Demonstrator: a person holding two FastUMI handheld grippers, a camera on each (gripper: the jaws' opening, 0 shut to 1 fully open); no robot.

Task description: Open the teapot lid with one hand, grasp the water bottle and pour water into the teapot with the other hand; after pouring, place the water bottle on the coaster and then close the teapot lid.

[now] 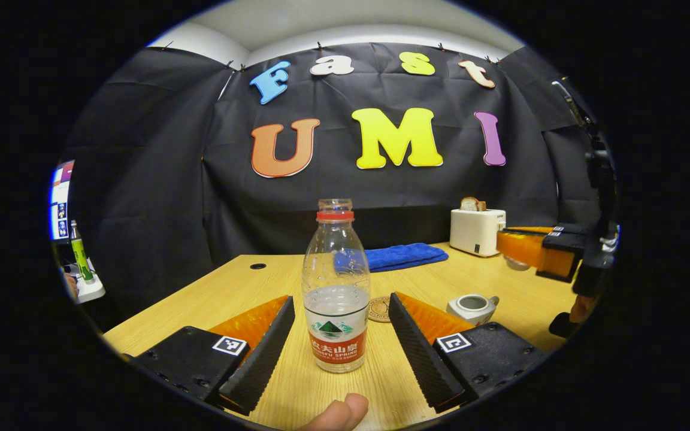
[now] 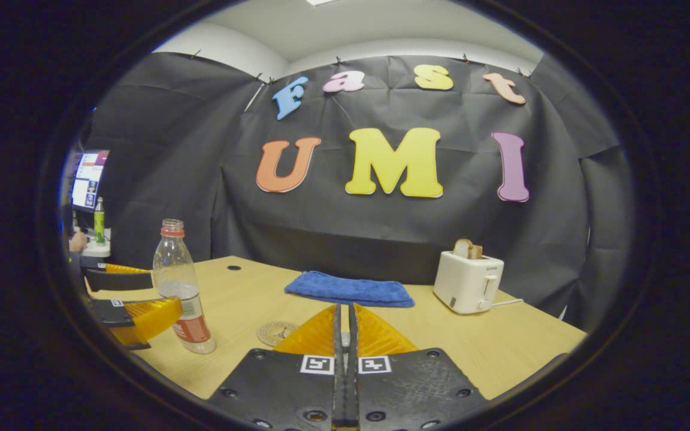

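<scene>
Thumb: a fingertip (image 1: 340,413) showed at the bottom edge of the left gripper view, nearest the lens, just short of the bottle's base.
Left gripper (image 1: 340,335): fingers stood wide apart, one on either side of the water bottle, neither touching it.
Water bottle (image 1: 336,287): upright on the table between the left gripper's fingers, cap off, red neck ring, roughly a third full. In the right gripper view it stood at far left (image 2: 182,287) with the left gripper's fingers beside it.
Coaster (image 1: 380,309): round, flat on the table just past the bottle, between the left fingertips and a little right; in the right gripper view it lay just left of that gripper's tips (image 2: 276,333).
Teapot (image 1: 472,307): small, white, lid off with its mouth open, on the table just beyond the left gripper's right finger.
Right gripper (image 2: 345,317): fingers drawn almost together, a thin gap left; what sat between the tips I could not tell. Seen from the left gripper view it hung raised at far right (image 1: 530,248), above the teapot.
Blue cloth (image 2: 350,290): folded, lying straight ahead of the right gripper's tips.
Toaster (image 2: 468,281): white, bread in the slot, ahead and right of the right gripper.
Table (image 2: 501,341): pale wood.
</scene>
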